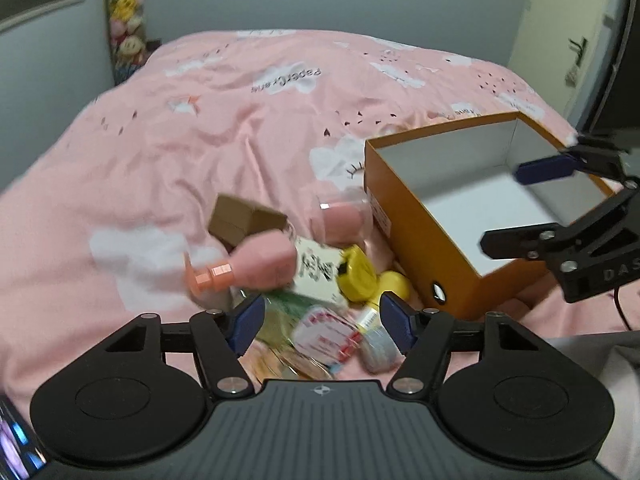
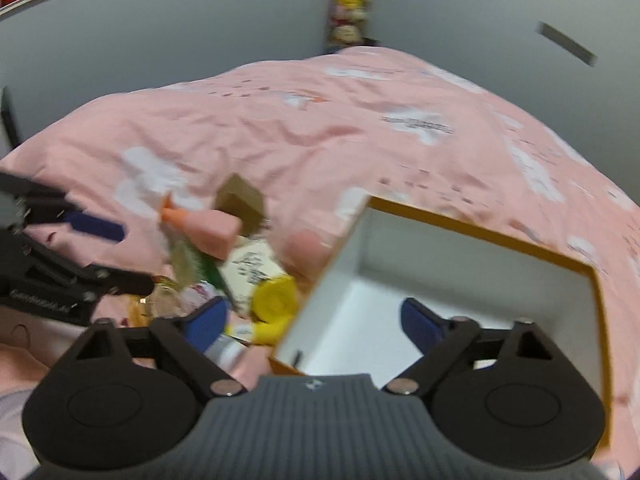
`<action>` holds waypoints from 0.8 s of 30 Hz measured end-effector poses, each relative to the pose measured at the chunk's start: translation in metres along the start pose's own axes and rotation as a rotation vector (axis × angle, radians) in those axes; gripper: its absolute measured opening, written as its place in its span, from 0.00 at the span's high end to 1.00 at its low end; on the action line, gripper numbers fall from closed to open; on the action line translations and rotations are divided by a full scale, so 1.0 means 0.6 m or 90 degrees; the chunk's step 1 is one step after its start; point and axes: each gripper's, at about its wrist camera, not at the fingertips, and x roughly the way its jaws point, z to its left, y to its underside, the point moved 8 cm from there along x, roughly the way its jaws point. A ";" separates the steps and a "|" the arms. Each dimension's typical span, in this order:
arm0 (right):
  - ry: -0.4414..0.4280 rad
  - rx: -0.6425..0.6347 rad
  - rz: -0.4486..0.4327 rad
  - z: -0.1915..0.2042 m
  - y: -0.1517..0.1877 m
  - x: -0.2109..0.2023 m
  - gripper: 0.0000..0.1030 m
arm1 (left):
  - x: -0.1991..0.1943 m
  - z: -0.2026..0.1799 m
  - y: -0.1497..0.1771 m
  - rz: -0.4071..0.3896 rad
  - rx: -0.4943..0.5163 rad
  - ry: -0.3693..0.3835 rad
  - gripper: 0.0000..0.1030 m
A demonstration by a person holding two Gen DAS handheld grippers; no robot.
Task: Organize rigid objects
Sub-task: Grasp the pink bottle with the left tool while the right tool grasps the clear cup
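— Both tongs we hold stand apart and grip nothing: our left gripper hangs over the pile, our right gripper straddles the near wall of the orange box.

— Where do we see the pink bottle?

— Just beyond our left tips, on its side, long axis across the pink bedspread, orange cap pointing left.

— And the box?

— Open-topped; we see only its white floor.
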 end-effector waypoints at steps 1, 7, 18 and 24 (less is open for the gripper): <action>-0.011 -0.011 0.005 0.006 -0.007 0.010 0.20 | 0.004 0.000 -0.005 0.003 0.018 0.000 0.26; -0.054 -0.073 0.032 0.014 -0.049 0.067 0.30 | 0.047 0.011 -0.038 0.034 0.119 -0.001 0.31; -0.110 -0.270 0.093 0.040 -0.092 0.186 0.30 | 0.162 0.036 -0.040 0.129 0.281 0.011 0.30; -0.127 -0.370 0.139 0.048 -0.097 0.250 0.27 | 0.204 0.052 -0.032 0.177 0.326 0.017 0.29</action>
